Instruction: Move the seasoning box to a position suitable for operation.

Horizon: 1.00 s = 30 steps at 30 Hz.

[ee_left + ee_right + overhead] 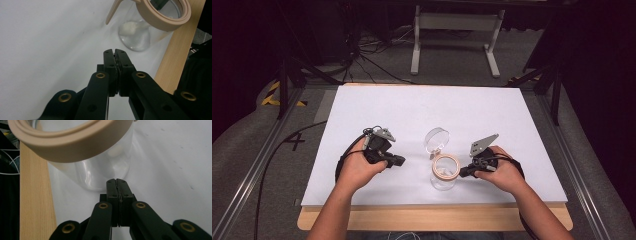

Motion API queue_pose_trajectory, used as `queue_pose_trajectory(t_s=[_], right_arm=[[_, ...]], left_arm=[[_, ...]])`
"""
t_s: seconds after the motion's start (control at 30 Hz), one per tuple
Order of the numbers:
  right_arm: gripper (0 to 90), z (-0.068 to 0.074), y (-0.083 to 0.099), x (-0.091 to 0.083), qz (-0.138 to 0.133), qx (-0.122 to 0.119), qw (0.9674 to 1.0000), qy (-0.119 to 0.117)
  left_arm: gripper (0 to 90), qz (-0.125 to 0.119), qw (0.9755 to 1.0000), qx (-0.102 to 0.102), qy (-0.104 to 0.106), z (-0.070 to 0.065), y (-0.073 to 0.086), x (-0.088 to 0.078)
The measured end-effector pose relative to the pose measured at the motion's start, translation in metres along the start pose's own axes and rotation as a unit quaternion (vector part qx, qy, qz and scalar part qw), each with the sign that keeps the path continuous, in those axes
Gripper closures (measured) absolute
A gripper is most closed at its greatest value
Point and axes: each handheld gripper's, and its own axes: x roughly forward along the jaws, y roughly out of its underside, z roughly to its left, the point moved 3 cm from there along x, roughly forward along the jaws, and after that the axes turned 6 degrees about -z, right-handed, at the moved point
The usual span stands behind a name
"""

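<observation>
Jar point(444, 175) of clear glass with a beige rim stands near the front edge of the white table point(412, 107), its round lid point(436, 138) flipped open behind it. Left gripper point(400, 160) and right gripper point(462, 172) flank it, jaws pressed together on nothing.

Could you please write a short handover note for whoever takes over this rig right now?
Left gripper: shut, holds nothing, resting on the white table left of the jar.
Right gripper: shut, holds nothing, tips close by the jar's wall.
Clear jar: upright near the table's front edge, tan-rimmed mouth open; its hinged clear lid is flipped back. Something small and white lies inside.
Done: lid open. Left: apparently closing it.
</observation>
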Motion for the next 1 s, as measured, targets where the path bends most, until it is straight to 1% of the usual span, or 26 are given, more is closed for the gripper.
queue_pose_trajectory(t_s=[0.17,0.2,0.27,0.3,0.37,0.4,0.47,0.5,0.57,0.7,0.77,0.87,0.93,0.97,1.0], right_arm=[[90.0,0.005,-0.002,0.006,0.007,-0.012,0.9999,-0.01],[90.0,0.007,-0.002,0.007,0.008,-0.014,0.9998,-0.014],[90.0,0.009,-0.003,0.01,0.011,-0.017,0.9996,-0.019],[90.0,0.011,-0.004,0.011,0.011,-0.017,0.9995,-0.025],[90.0,0.013,-0.005,0.013,0.011,-0.021,0.9994,-0.027],[90.0,0.015,-0.005,0.015,0.01,-0.023,0.9992,-0.032],[90.0,0.018,-0.006,0.017,0.01,-0.024,0.999,-0.038],[90.0,0.019,-0.007,0.019,0.009,-0.027,0.9989,-0.037],[90.0,0.022,-0.009,0.022,0.006,-0.032,0.9985,-0.044],[90.0,0.025,-0.009,0.027,0.008,-0.035,0.9981,-0.05],[90.0,0.025,-0.009,0.027,0.008,-0.034,0.9982,-0.05],[90.0,0.025,-0.009,0.027,0.008,-0.034,0.9981,-0.051],[90.0,0.025,-0.009,0.026,0.009,-0.032,0.9977,-0.06],[90.0,0.025,-0.009,0.025,0.016,-0.031,0.9975,-0.062],[90.0,0.025,-0.009,0.025,0.016,-0.031,0.9975,-0.062]], left_arm=[[87.4,-0.006,0.9999,-0.008,0.002,0.0,0.001,0.0],[87.4,-0.002,1.0,-0.007,0.0,0.0,0.0,0.0],[87.4,-0.002,1.0,-0.007,0.001,0.001,0.001,0.0],[87.5,-0.006,1.0,-0.007,0.002,0.002,0.001,0.0],[87.5,-0.009,0.9999,-0.008,0.003,0.002,0.001,0.0],[87.5,-0.005,1.0,-0.007,-0.001,0.002,0.001,-0.001],[87.5,-0.005,1.0,-0.008,0.0,0.003,0.001,-0.001],[87.5,-0.013,0.9999,-0.01,0.003,0.003,0.001,0.0],[87.5,-0.014,0.9998,-0.011,0.004,0.003,0.001,0.0],[87.5,-0.015,0.9998,-0.013,0.005,0.003,0.001,-0.001],[87.5,-0.011,0.9999,-0.012,0.004,0.003,0.001,-0.001],[87.5,-0.012,0.9998,-0.013,0.005,0.003,0.002,-0.001],[87.3,-0.014,0.9998,-0.013,0.005,0.003,0.001,-0.001],[87.3,-0.017,0.9997,-0.014,0.005,0.004,0.001,-0.002],[87.4,-0.017,0.9997,-0.014,0.005,0.004,0.001,-0.002]])
